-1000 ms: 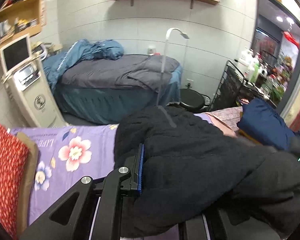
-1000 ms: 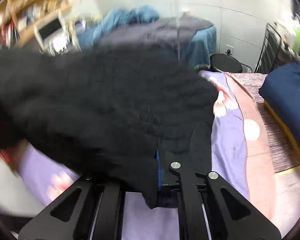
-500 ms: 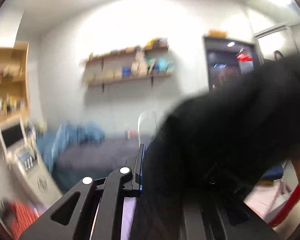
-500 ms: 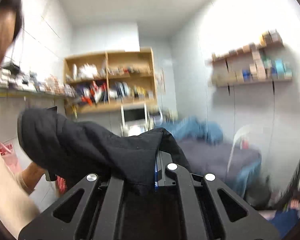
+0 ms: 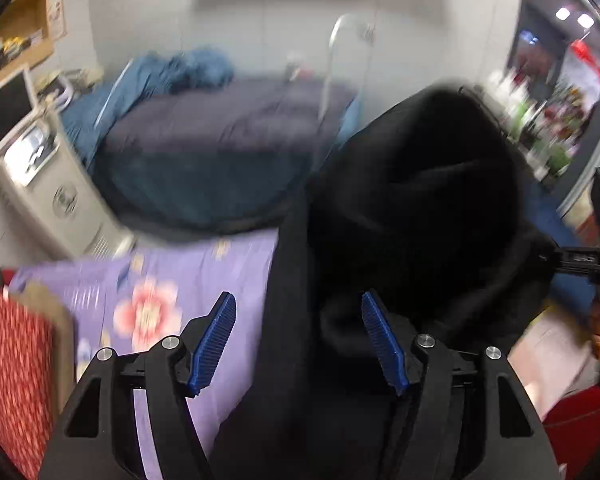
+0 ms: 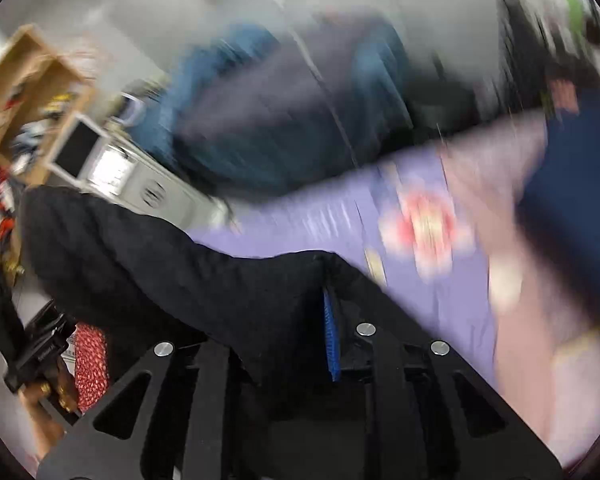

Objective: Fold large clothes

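Note:
A large black fleece garment (image 5: 412,208) hangs bunched in the air above the purple floral sheet (image 5: 168,280). My left gripper (image 5: 296,320) is open, its blue pads (image 5: 216,336) spread, with black cloth lying loose between them. My right gripper (image 6: 320,312) is shut on an edge of the same black garment (image 6: 180,272), which drapes off to the left. The right gripper also shows at the right edge of the left wrist view (image 5: 588,260), holding the cloth. The right wrist view is heavily blurred.
A navy folded cloth (image 6: 572,184) lies on the sheet at the right. A red patterned cushion (image 5: 12,364) is at the left. Behind stand a blue-covered bed (image 5: 220,136), a white machine with a screen (image 5: 32,168) and a cluttered rack (image 5: 548,120).
Both grippers swung up with the garment, then came back down toward the sheet. My left gripper, shut on the cloth before, has opened. The right one stays shut on it.

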The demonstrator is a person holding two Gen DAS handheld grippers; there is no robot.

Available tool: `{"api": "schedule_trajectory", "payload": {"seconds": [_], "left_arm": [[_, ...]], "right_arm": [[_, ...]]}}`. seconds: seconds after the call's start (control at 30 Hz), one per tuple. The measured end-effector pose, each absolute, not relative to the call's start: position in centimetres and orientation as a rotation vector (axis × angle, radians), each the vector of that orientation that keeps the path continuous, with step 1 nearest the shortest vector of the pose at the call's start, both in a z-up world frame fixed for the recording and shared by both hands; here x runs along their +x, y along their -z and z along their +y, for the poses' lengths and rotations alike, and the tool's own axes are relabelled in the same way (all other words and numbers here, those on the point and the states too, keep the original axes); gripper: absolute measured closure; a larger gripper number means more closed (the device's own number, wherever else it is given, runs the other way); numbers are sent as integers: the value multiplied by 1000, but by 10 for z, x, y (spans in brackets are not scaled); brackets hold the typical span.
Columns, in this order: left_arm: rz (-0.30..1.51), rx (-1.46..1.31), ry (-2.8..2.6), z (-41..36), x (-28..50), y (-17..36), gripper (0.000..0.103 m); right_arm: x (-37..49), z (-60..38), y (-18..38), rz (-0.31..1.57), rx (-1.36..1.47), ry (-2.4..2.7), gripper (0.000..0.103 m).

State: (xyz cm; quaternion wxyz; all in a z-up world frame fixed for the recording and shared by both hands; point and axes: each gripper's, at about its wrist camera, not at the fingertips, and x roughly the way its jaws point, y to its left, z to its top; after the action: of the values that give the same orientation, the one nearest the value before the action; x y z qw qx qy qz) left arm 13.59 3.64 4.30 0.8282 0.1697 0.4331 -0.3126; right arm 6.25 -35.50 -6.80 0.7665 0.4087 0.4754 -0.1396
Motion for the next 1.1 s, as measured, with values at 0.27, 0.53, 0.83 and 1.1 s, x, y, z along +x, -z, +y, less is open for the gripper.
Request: {"api": "schedule_trajectory", "payload": {"seconds": [0.27, 0.53, 0.83, 1.1], "left_arm": [[1210, 343, 436, 138, 81, 91, 25], [1145, 355, 226, 219, 65, 97, 7], [1265, 152, 152, 248, 69, 131, 7], [1293, 226, 300, 203, 47, 144, 7]], "right_arm": [[-37, -299, 209, 1243, 885, 376, 32], [-28, -301, 192, 1249, 805, 362, 24], [11, -183, 182, 1406, 464, 15, 23], [8, -61, 213, 1550, -57, -289, 12]]}}
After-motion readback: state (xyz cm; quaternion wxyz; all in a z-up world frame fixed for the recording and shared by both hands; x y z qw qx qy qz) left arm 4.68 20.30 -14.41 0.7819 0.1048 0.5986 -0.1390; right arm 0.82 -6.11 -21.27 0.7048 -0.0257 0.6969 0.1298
